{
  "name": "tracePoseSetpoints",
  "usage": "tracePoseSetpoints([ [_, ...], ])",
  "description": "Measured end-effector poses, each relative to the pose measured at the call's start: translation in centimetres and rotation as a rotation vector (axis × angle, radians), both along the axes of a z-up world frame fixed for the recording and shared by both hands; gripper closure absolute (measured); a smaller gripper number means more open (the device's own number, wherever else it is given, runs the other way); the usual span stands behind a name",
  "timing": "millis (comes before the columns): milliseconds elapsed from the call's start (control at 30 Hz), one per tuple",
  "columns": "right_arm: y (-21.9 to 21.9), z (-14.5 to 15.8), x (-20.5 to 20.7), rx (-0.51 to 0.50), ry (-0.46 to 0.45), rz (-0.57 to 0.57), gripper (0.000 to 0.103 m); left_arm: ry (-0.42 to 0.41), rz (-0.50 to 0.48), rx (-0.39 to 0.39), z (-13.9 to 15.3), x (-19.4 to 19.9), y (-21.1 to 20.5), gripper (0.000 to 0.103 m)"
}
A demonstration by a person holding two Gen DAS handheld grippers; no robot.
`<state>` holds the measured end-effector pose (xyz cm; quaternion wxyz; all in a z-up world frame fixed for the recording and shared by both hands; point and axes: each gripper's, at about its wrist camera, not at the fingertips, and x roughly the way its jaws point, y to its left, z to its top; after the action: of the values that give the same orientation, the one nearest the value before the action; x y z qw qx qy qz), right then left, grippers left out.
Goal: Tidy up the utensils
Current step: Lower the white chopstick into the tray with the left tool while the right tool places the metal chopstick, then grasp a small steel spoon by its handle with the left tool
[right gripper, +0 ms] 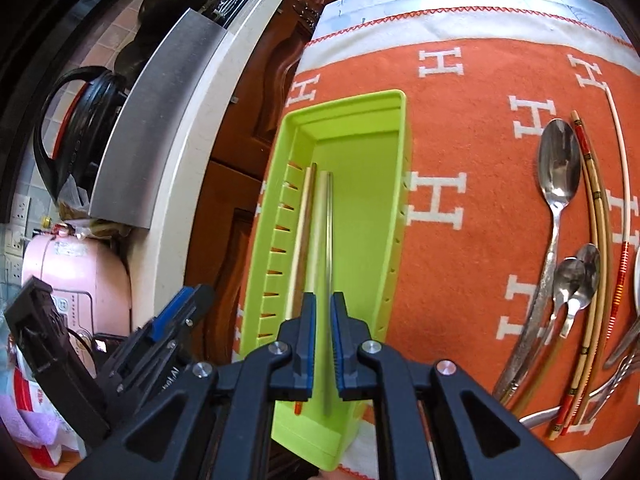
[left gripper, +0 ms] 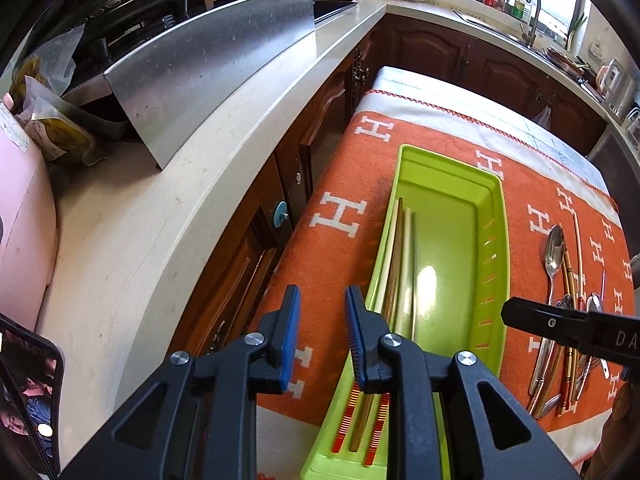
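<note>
A lime green utensil tray [left gripper: 492, 240] [right gripper: 396, 184] lies on an orange cloth with white H marks. Chopsticks [left gripper: 394, 264] [right gripper: 300, 224] lie in its left side. My left gripper [left gripper: 322, 312] is open and empty above the tray's near left rim. My right gripper [right gripper: 324, 312] hangs over the tray with its jaws narrowly apart around a metal chopstick [right gripper: 328, 240]; a firm grip cannot be told. Loose spoons [right gripper: 558, 176] [left gripper: 554, 252], chopsticks [right gripper: 596, 216] and forks [right gripper: 616, 376] lie on the cloth to the right.
A white counter [left gripper: 168, 216] with a steel splash guard [left gripper: 208, 76] runs along the left. A pink appliance [right gripper: 76, 276] and a black pot [right gripper: 80, 116] stand on it. Brown cabinets [left gripper: 440, 48] and a sink tap [left gripper: 534, 16] are beyond the table.
</note>
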<state>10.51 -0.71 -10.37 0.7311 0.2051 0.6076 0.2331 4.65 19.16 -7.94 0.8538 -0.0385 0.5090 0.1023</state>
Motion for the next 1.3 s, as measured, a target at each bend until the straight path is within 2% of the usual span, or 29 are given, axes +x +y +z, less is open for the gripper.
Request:
tracePoseSetpoints([
  [167, -0.8, 0.2, -0.7, -0.075, -0.061, 0.033, 0.095, 0.007, -0.027, -0.001, -0.1, 0.2, -1.0, 0.080],
  [300, -1.9, 0.6, -1.4, -0.118, -0.124, 0.055, 0.095, 0.009, -0.059, -0.006, -0.1, 0.4, -2.5, 0.074],
  [467, -3.9, 1.3, -2.5, -0.178, -0.204, 0.061, 0.095, 0.018, -0.121, -0.026, 0.0, 0.7, -5.1, 0.073],
  [667, -7.5, 1.9, -3.6, -0.196, -0.248, 0.032, 0.095, 0.024, -0.211, -0.053, 0.0, 0.8, -8.7, 0.073],
  [833, -10.8, 2.9, -4.7, -0.248, -0.330, -0.017, 0.095, 0.029, -0.272, -0.080, 0.3, 1.0, -11.6, 0.073],
  [1000, -14.3, 2.6, -5.3, -0.244, -0.328, -0.077, 0.095, 0.044, -0.331, -0.085, 0.0, 1.5, -14.5, 0.073],
  [1300, -17.6, 0.4, -5.6, -0.218, -0.290, -0.122, 0.095, 0.107, -0.396, -0.116, -2.1, 3.0, -18.2, 0.073],
])
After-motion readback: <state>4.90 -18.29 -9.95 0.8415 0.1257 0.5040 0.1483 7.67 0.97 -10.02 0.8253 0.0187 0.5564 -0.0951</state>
